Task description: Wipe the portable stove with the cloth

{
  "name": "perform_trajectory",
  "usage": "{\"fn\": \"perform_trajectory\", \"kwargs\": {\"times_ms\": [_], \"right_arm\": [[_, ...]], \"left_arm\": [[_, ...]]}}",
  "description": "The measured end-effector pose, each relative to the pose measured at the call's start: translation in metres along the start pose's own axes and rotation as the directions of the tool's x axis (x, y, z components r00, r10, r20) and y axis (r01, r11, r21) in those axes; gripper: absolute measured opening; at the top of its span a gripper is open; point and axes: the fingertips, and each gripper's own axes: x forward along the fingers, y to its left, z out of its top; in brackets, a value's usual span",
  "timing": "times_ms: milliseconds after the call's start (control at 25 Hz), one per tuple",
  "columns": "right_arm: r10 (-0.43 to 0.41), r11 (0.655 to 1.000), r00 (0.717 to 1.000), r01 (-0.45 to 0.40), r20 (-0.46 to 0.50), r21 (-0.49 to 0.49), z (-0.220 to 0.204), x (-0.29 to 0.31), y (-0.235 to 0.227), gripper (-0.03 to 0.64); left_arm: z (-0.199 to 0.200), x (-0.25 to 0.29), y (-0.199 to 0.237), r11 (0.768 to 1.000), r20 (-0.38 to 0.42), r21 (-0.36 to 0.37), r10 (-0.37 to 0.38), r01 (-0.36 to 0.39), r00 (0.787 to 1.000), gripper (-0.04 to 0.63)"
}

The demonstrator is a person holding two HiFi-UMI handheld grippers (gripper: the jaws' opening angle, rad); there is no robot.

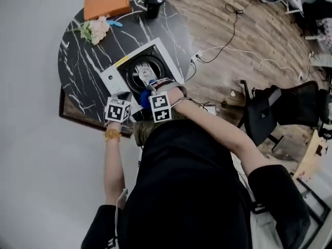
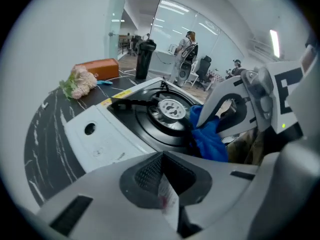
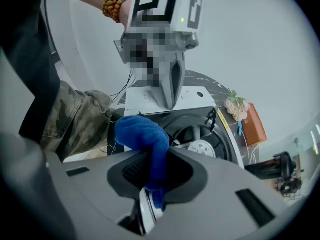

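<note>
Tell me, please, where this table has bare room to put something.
The black marble table is bare left of the white portable stove, nearer than the pink flower bunch. The stove's near edge is crowded: left gripper, right gripper, blue cloth.

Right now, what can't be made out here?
- Right gripper view: the right gripper's body hides the stove's near edge; a mosaic covers part of the left gripper.
- Head view: the cloth is mostly hidden beneath the marker cubes; whether it touches the stove can't be told.
- Left gripper view: background people too small.
</note>
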Motion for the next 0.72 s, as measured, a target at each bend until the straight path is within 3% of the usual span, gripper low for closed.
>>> {"fn": "perform_trajectory", "kwargs": {"times_ms": [120, 200, 280, 360, 400, 440, 480, 520, 600, 680, 720], "right_arm": [[0.003, 1.000, 0.999, -0.004, 0.032, 0.006, 0.004, -0.002, -0.012, 0.051], [0.027, 0.990, 0.986, -0.048, 0.162, 0.131, 0.008, -0.014, -0.013, 0.051], [0.006, 0.943, 0.931, -0.127, 0.365, 0.307, 0.016, -0.042, -0.016, 0.052], [-0.080, 0.884, 0.845, -0.185, 0.529, 0.429, 0.016, -0.081, -0.025, 0.052], [-0.136, 0.869, 0.811, -0.178, 0.569, 0.462, 0.011, -0.099, -0.030, 0.052], [-0.193, 0.862, 0.785, -0.151, 0.589, 0.483, 0.006, -0.116, -0.035, 0.052], [-0.247, 0.860, 0.759, -0.114, 0.602, 0.497, 0.001, -0.131, -0.040, 0.052], [-0.295, 0.862, 0.730, -0.075, 0.616, 0.502, -0.001, -0.144, -0.044, 0.052], [-0.356, 0.874, 0.679, -0.002, 0.642, 0.487, 0.002, -0.164, -0.052, 0.052], [-0.402, 0.880, 0.651, 0.080, 0.644, 0.468, 0.005, -0.174, -0.060, 0.052], [-0.428, 0.876, 0.641, 0.121, 0.638, 0.466, 0.004, -0.174, -0.064, 0.051]], "left_arm": [[0.017, 0.001, -0.005, 0.999, 0.033, 0.042, 0.011, -0.013, 0.999, 0.008], [0.019, -0.002, -0.005, 1.000, 0.072, 0.001, 0.019, -0.020, 0.997, 0.008], [0.021, -0.010, -0.004, 0.997, 0.109, -0.073, 0.001, 0.007, 0.994, 0.011], [0.042, -0.031, -0.009, 0.991, 0.219, -0.115, -0.037, 0.063, 0.975, 0.047], [0.059, -0.046, -0.016, 0.988, 0.304, -0.105, -0.076, 0.113, 0.950, 0.083], [0.077, -0.062, -0.028, 0.982, 0.389, -0.070, -0.137, 0.178, 0.911, 0.146], [0.094, -0.078, -0.042, 0.968, 0.456, -0.022, -0.214, 0.251, 0.864, 0.205], [0.106, -0.091, -0.057, 0.946, 0.496, 0.021, -0.292, 0.325, 0.818, 0.221], [0.121, -0.102, -0.085, 0.890, 0.515, 0.062, -0.416, 0.451, 0.750, 0.225], [0.134, -0.101, -0.103, 0.835, 0.529, 0.069, -0.494, 0.546, 0.690, 0.229], [0.139, -0.101, -0.105, 0.807, 0.547, 0.056, -0.518, 0.588, 0.658, 0.181]]}}
